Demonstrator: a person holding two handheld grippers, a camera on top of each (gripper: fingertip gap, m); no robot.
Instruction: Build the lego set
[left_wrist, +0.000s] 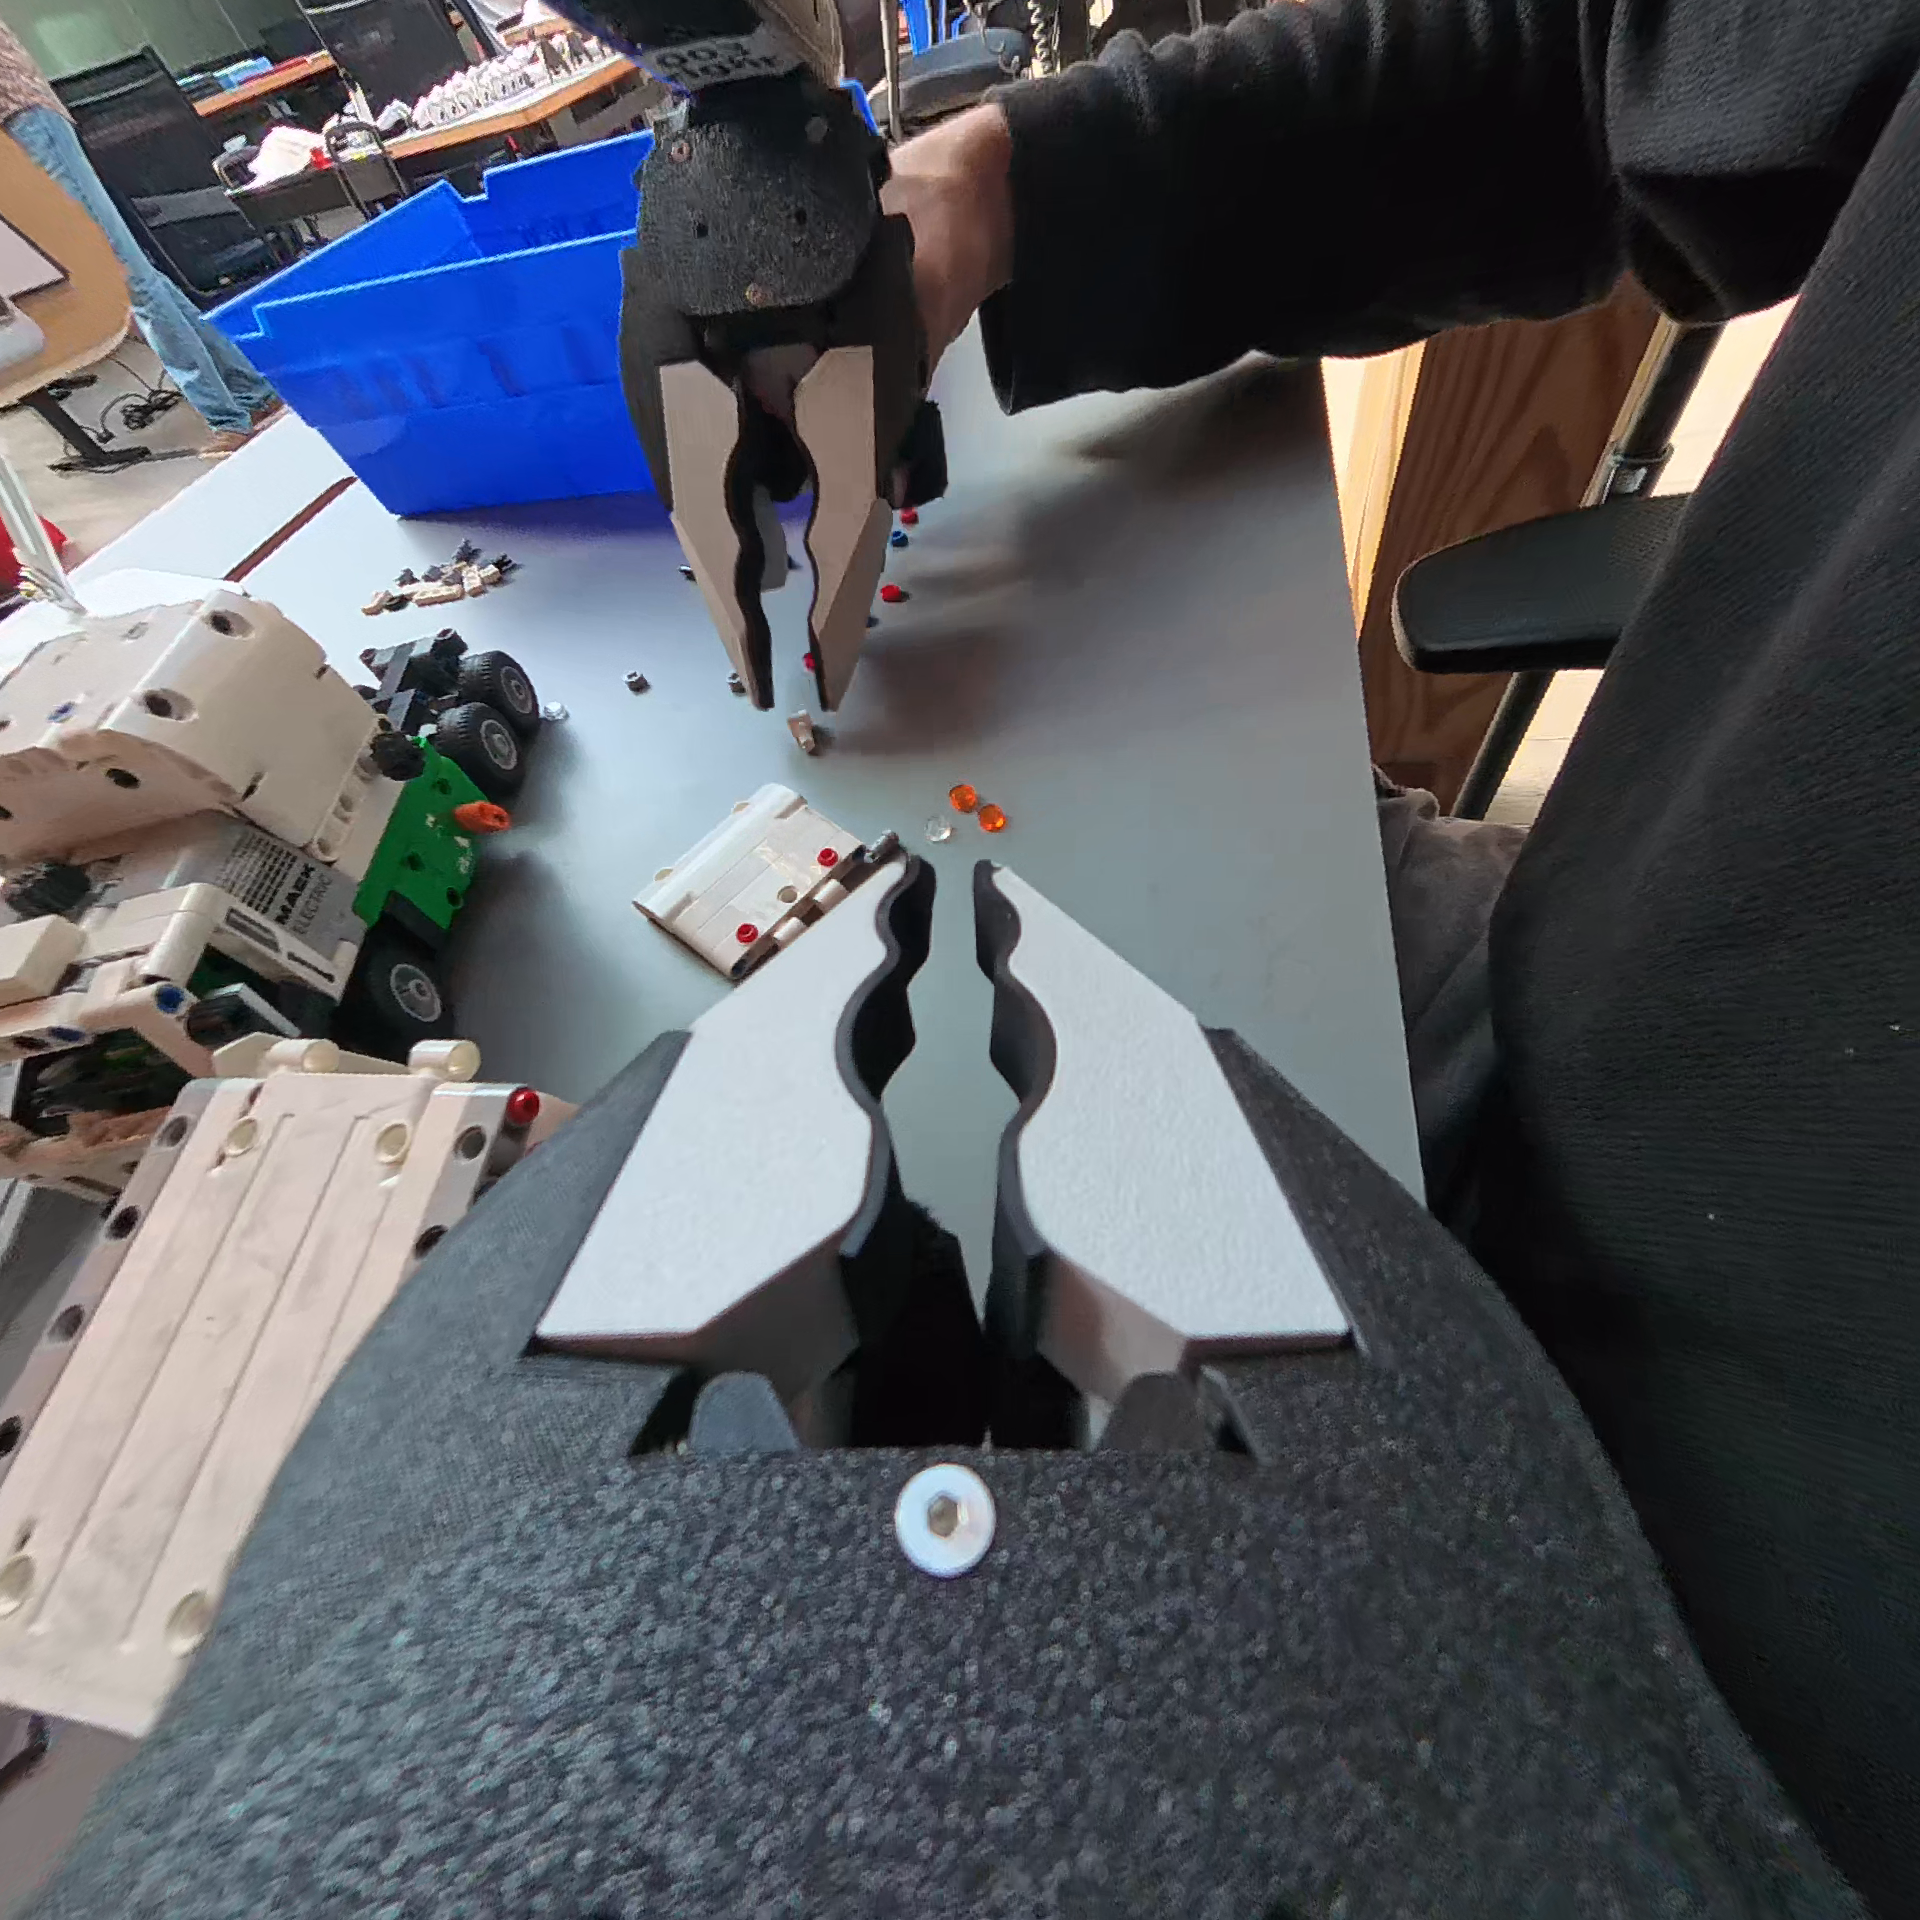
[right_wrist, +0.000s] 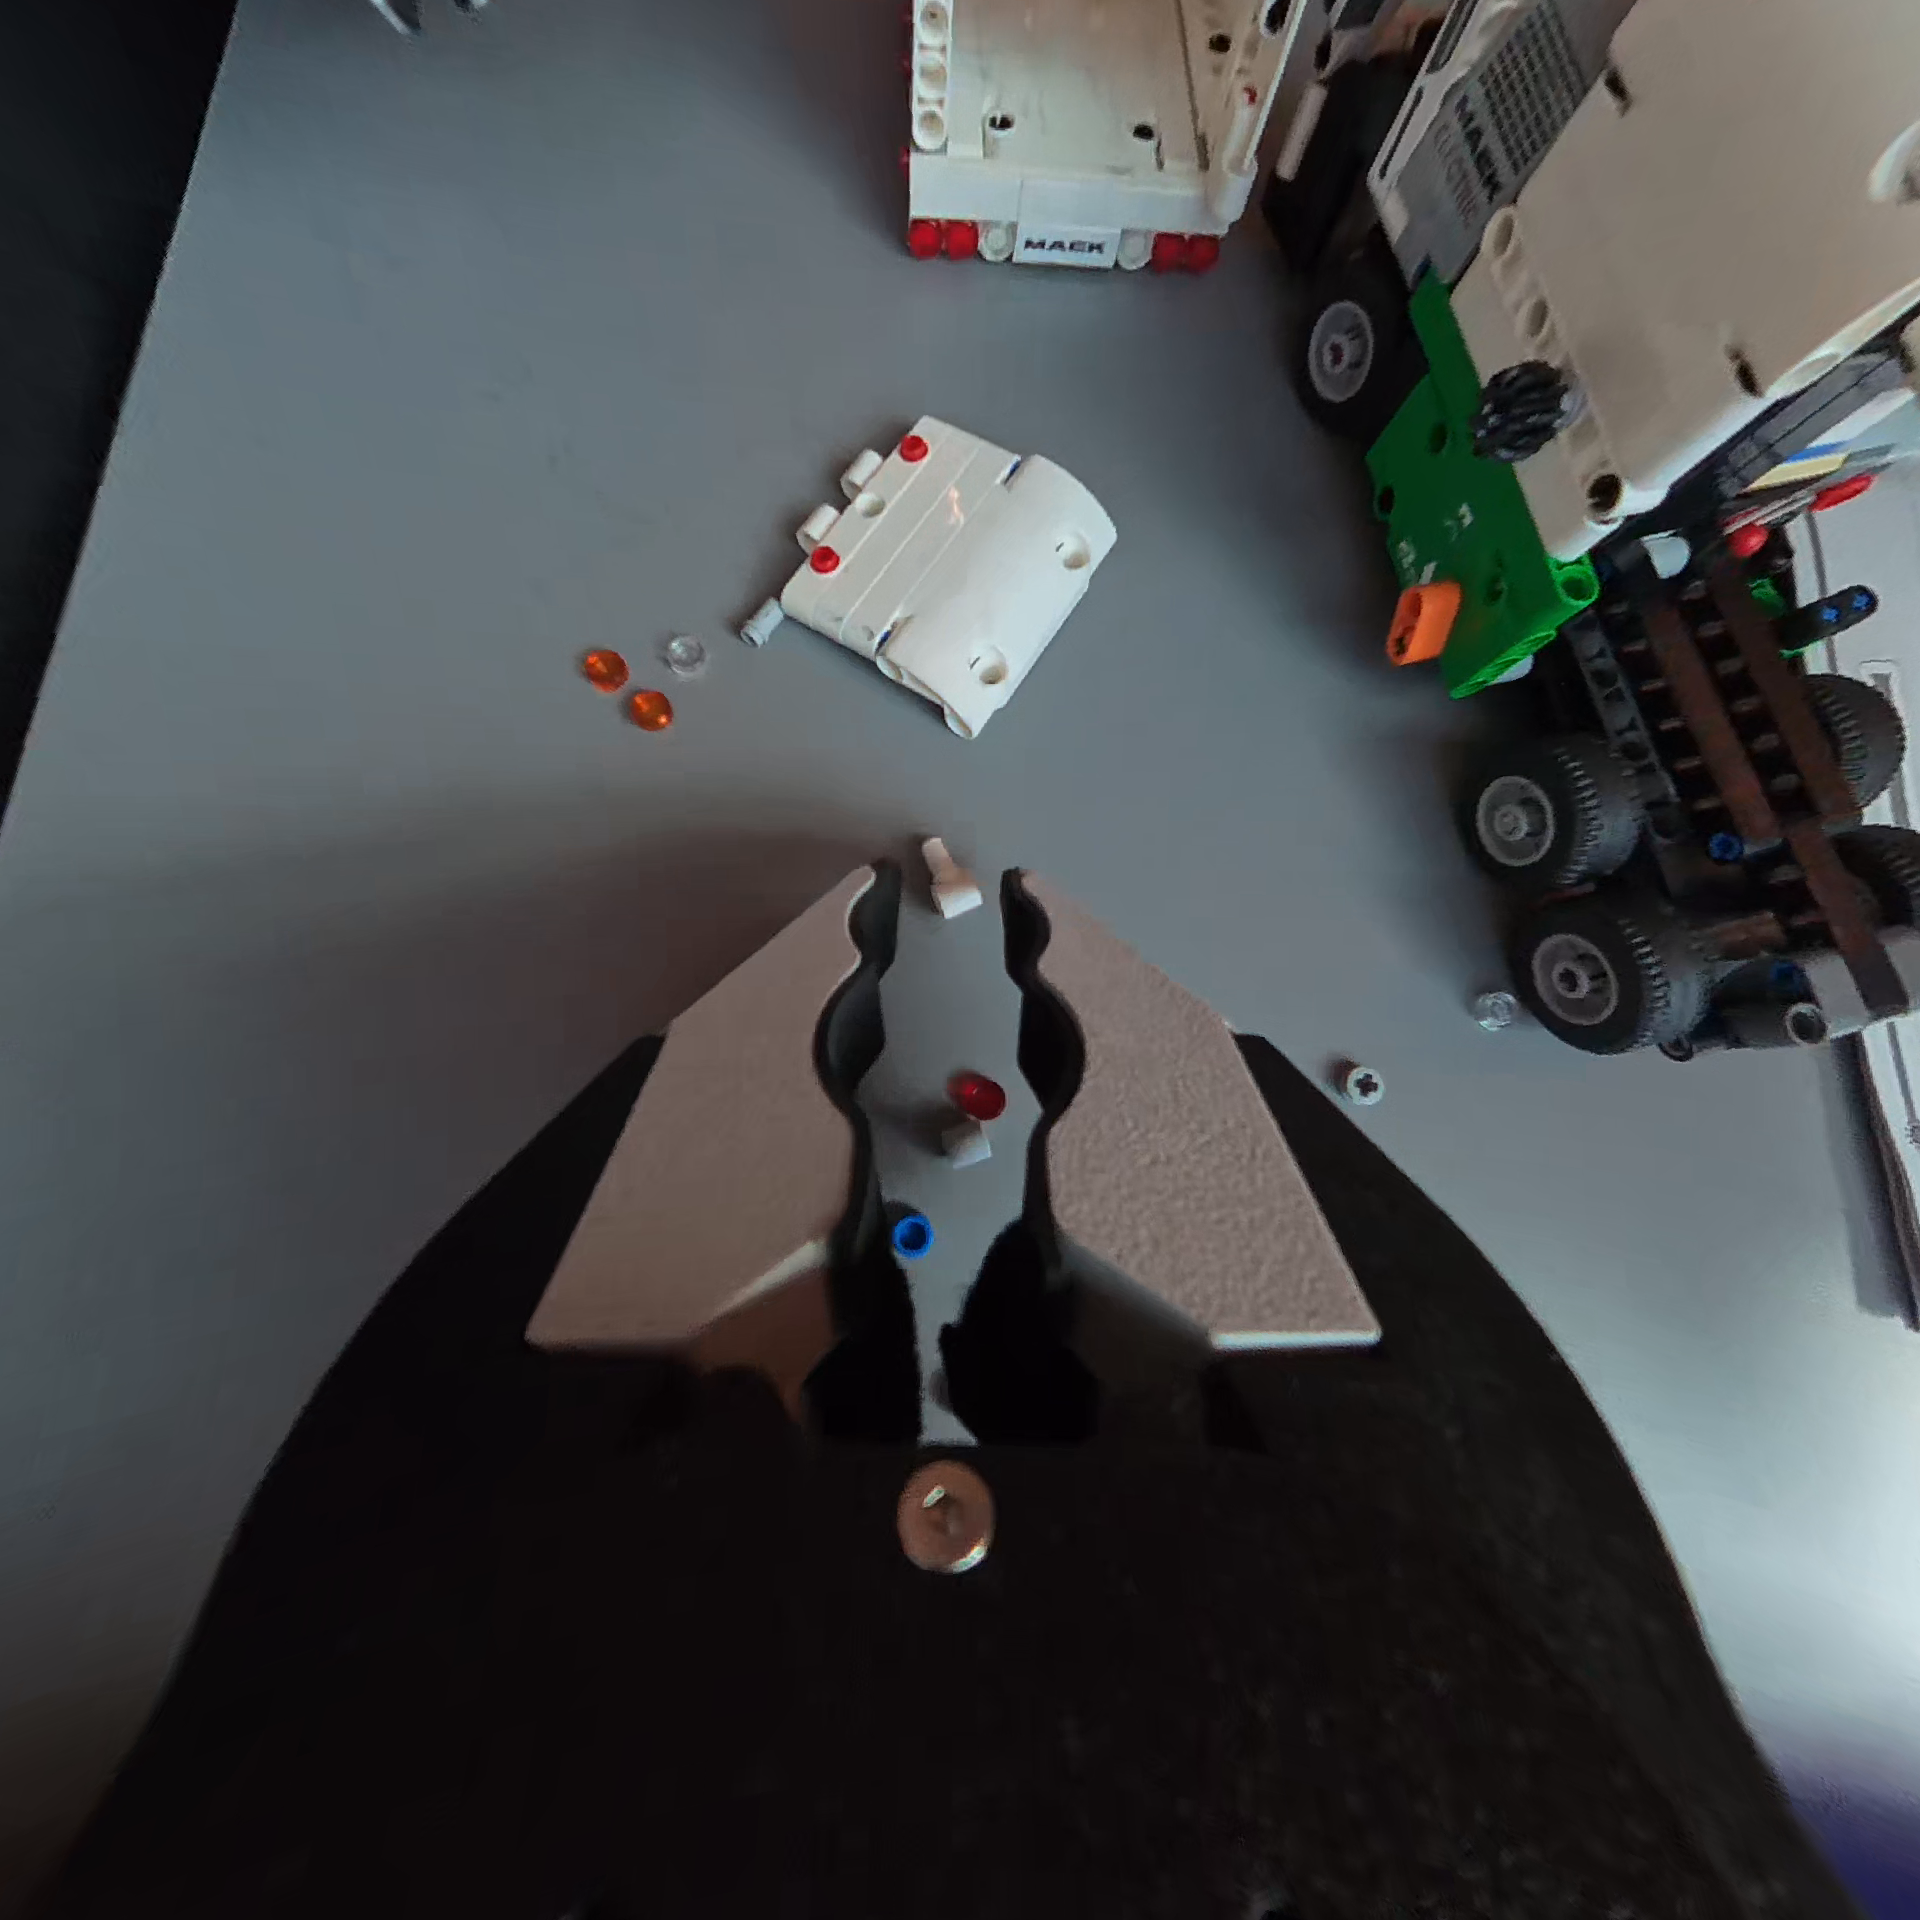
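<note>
A white panel assembly (left_wrist: 764, 881) with red pins lies on the grey table (left_wrist: 1143, 831); it also shows in the right wrist view (right_wrist: 956, 566). My left gripper (left_wrist: 954, 868) is open and empty, its tips just right of the panel. My right gripper (right_wrist: 943, 881) is open and points down over a small white connector piece (right_wrist: 948, 881), which lies between its tips on the table. In the left wrist view the right gripper (left_wrist: 795, 704) hovers just above that piece (left_wrist: 802, 730). The partly built white and green truck (left_wrist: 260, 831) stands at the left.
Two orange studs (right_wrist: 627, 689) and a clear stud (right_wrist: 685, 655) lie near the panel. Red (right_wrist: 975, 1096) and blue (right_wrist: 911, 1234) pins lie under my right gripper. A blue bin (left_wrist: 457, 343) stands at the back. A white trailer section (right_wrist: 1081, 125) lies by the truck. A person's dark sleeve (left_wrist: 1351, 177) is at the right. There is about 15 centimetres between the tips of the two grippers. It is some 7 centimetres from my right tips to the clear stud (right_wrist: 685, 655).
</note>
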